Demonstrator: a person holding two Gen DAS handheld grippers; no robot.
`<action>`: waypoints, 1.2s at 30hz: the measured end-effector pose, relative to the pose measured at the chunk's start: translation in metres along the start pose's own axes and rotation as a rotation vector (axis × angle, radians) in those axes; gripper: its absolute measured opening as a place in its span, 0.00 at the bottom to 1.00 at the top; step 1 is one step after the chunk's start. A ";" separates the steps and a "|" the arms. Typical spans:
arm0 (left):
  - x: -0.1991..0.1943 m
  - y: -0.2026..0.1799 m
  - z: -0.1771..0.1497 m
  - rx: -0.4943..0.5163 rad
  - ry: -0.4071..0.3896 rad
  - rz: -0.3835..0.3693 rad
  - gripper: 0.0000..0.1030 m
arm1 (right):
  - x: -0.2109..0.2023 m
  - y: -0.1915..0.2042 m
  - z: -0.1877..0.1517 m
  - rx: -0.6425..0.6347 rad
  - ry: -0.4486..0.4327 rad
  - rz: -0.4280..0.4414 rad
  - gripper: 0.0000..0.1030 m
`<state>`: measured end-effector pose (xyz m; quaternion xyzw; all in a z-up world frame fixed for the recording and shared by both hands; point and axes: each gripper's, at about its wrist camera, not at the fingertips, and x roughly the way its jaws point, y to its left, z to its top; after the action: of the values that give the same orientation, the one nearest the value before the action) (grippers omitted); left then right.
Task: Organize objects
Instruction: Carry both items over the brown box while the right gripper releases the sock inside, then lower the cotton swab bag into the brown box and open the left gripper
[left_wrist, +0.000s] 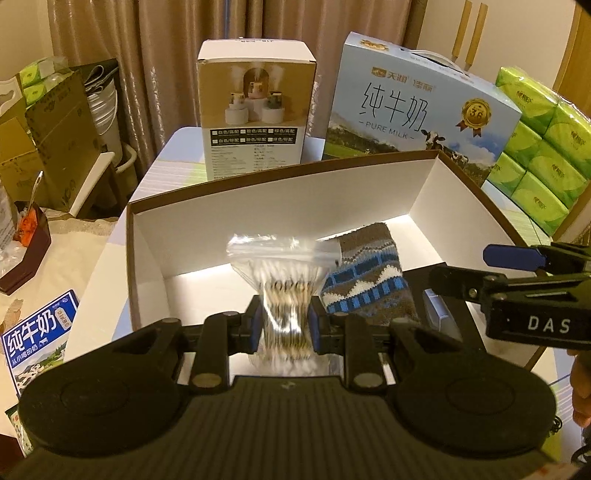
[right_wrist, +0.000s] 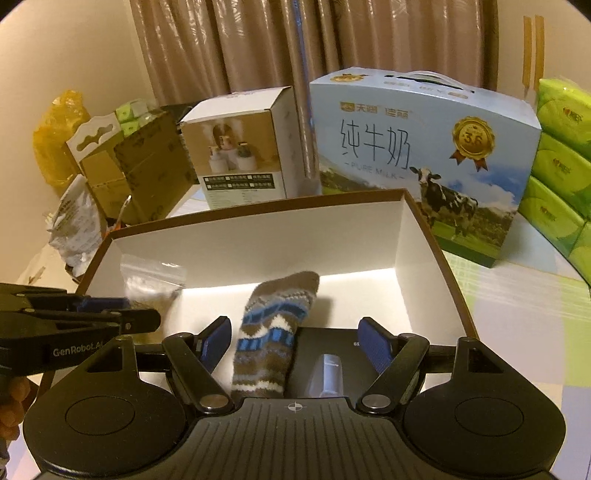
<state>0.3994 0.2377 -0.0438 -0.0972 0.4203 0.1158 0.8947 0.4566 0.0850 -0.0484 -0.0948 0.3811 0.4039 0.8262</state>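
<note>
An open box (left_wrist: 280, 206) with white walls and a brown rim stands on the table; it also shows in the right wrist view (right_wrist: 258, 236). My left gripper (left_wrist: 284, 325) is shut on a clear zip bag of cotton swabs (left_wrist: 282, 273) and holds it over the box's left half. A brown, blue and white patterned sock (left_wrist: 365, 280) lies in the box beside the bag. My right gripper (right_wrist: 291, 347) is open over the box's near edge, with the sock (right_wrist: 273, 332) and a dark flat item (right_wrist: 328, 354) between its fingers. The bag (right_wrist: 151, 277) shows at left there.
A humidifier box (left_wrist: 256, 110) and a pure milk carton (left_wrist: 417, 107) stand behind the box. Green tissue packs (left_wrist: 535, 147) are stacked at right. Cardboard boxes (left_wrist: 48, 136), a dark holder (left_wrist: 26, 251) and a small milk carton (left_wrist: 37, 339) are at left.
</note>
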 end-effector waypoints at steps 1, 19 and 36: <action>0.001 -0.001 0.001 0.003 -0.005 0.004 0.22 | -0.001 -0.001 0.000 0.002 0.002 0.001 0.71; -0.036 -0.002 -0.009 0.008 -0.023 0.011 0.66 | -0.051 -0.002 -0.020 0.006 -0.050 0.037 0.88; -0.128 -0.019 -0.056 -0.023 -0.106 -0.047 0.73 | -0.152 0.006 -0.064 0.020 -0.170 0.072 0.95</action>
<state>0.2845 0.1885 0.0215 -0.1112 0.3686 0.1046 0.9170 0.3587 -0.0314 0.0150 -0.0383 0.3166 0.4362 0.8414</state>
